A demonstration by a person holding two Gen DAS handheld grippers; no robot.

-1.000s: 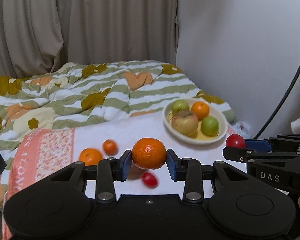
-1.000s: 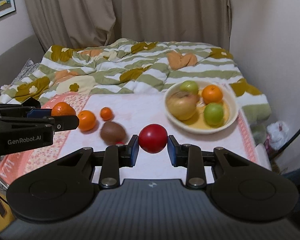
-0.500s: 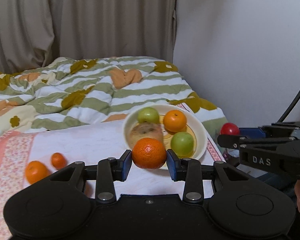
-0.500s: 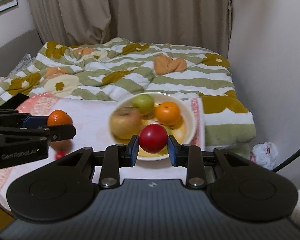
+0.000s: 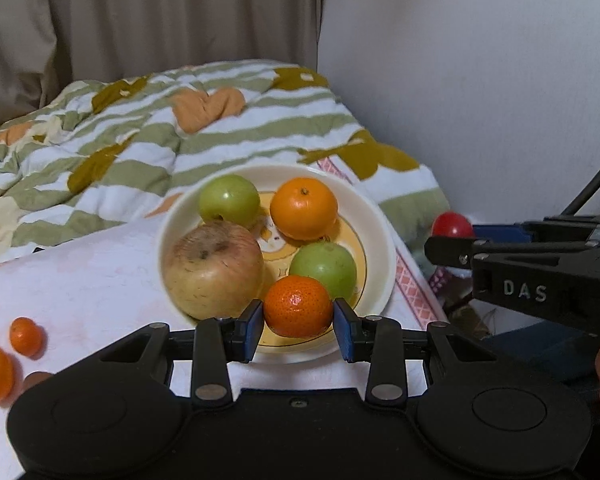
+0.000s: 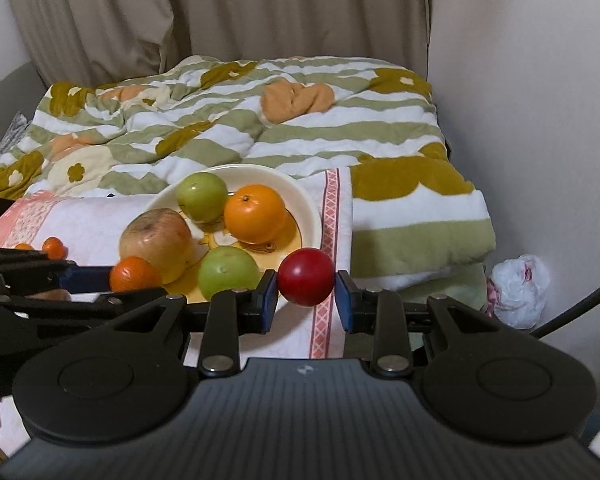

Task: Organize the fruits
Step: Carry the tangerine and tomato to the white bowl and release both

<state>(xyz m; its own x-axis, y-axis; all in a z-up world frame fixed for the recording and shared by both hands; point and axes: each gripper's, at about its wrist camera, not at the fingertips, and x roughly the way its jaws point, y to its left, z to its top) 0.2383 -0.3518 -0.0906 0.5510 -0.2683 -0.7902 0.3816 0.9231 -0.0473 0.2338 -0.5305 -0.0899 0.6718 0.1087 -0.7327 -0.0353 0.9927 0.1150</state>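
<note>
Left gripper [image 5: 299,322]: jaws clamped on a mandarin [image 5: 298,306], held over the near rim of the bowl [image 5: 380,248]. Right gripper [image 6: 306,300]: jaws clamped on a red fruit [image 6: 306,277], held at the bowl's right edge. Bowl contents: large apple [image 5: 213,271], two green fruits, one orange [image 5: 303,208].

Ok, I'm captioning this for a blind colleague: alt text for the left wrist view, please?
The left gripper holds a mandarin over the near edge of a cream bowl containing a large apple, two green fruits and an orange. The right gripper holds a red fruit beside the bowl.
</note>
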